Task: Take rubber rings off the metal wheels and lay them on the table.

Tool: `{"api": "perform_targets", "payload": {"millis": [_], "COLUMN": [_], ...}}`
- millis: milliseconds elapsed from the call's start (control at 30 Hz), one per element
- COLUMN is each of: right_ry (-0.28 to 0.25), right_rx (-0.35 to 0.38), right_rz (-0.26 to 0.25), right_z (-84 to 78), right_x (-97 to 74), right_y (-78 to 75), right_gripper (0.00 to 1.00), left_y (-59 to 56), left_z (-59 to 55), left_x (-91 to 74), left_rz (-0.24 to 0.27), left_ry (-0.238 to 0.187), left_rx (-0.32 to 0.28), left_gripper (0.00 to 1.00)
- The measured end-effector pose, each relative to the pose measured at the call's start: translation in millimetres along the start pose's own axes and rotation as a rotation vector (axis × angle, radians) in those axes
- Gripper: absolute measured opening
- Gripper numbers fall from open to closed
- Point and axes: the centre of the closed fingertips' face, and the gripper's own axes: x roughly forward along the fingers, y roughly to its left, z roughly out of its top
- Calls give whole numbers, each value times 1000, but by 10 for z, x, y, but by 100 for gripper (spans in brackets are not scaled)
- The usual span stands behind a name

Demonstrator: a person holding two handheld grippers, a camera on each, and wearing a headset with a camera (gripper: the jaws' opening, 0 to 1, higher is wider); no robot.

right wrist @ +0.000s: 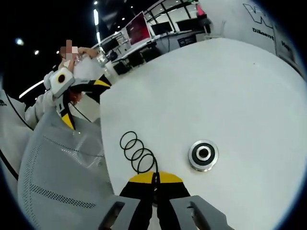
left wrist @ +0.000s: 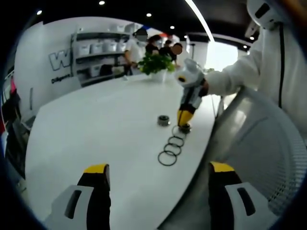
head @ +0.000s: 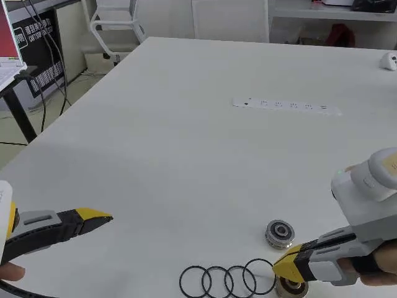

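At the near edge of the white worktop point(head: 186, 155) the right gripper point(right wrist: 154, 184) has its jaws pressed together, and the rim of the end ring point(head: 259, 276) runs into the seam between the yellow tips. Right under those tips lies a metal wheel point(head: 291, 288), mostly covered by the gripper. The end ring closes a row of four rubber rings point(head: 217, 280) lying flat along the worktop edge, each touching or overlapping the next. Well apart to the left, the left gripper point(left wrist: 158, 167) is held with its jaws wide and nothing between them, looking along the row toward the other gripper. A mesh chair back point(left wrist: 259, 158) stands just beside the near edge. Just beyond the right gripper a second wheel point(head: 280, 233) lies flat, apart from the rings; I cannot tell whether it carries a ring. Farther off a white power strip point(head: 286, 105) lies on the worktop, then a small white object point(head: 389, 60) near the far right. A white chair point(head: 115, 18) stands past the far corner.
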Motion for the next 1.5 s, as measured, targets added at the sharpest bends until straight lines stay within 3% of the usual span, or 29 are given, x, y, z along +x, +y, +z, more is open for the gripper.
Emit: {"api": "perform_targets", "payload": {"millis": [567, 1033, 1267, 1367, 1500], "right_ry": [5, -43, -43, -35, 23], "right_rx": [-30, -16, -25, -36, -83], "right_rz": [-36, -72, -50, -49, -65], "right_z": [19, 58, 64, 64, -18], "right_x": [22, -111, -54, -23, 0], "right_y": [-64, -113, -42, -34, -56], "right_gripper": [3, 2, 3, 3, 1], "left_y": [6, -12, -37, -27, -19], "left_z": [-8, -14, -8, -20, -15], "left_x": [8, 16, 17, 7, -2], "left_rz": [-3, -8, -16, -13, -8], "left_ry": [4, 10, 14, 18, 17], "left_rx": [-1, 8, 14, 11, 13], "left_gripper": [85, 85, 84, 84, 84]}}
